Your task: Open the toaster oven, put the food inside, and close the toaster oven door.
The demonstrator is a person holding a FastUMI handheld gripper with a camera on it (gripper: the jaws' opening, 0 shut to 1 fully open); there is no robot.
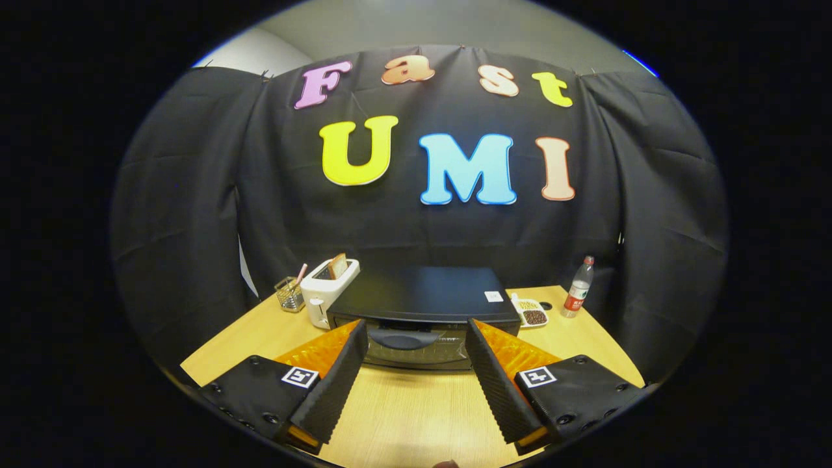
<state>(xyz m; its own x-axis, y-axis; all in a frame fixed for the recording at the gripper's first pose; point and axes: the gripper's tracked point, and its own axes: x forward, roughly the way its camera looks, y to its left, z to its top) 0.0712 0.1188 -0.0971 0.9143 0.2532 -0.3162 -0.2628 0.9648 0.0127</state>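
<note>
A black toaster oven (422, 292) stands on the wooden table (403, 409), its glass door shut and the door handle (402, 338) facing me. My gripper (416, 331) is open, held above the table in front of the oven, with the handle showing between the fingertips. Nothing is held between the fingers. A small white dish of food (532, 314) with dark and yellowish pieces sits just right of the oven.
A white slot toaster (328, 286) with a bread slice stands left of the oven, a wire mesh holder (290, 292) beside it. A plastic bottle (578, 287) with a red label stands at the far right. Black cloth walls surround the table.
</note>
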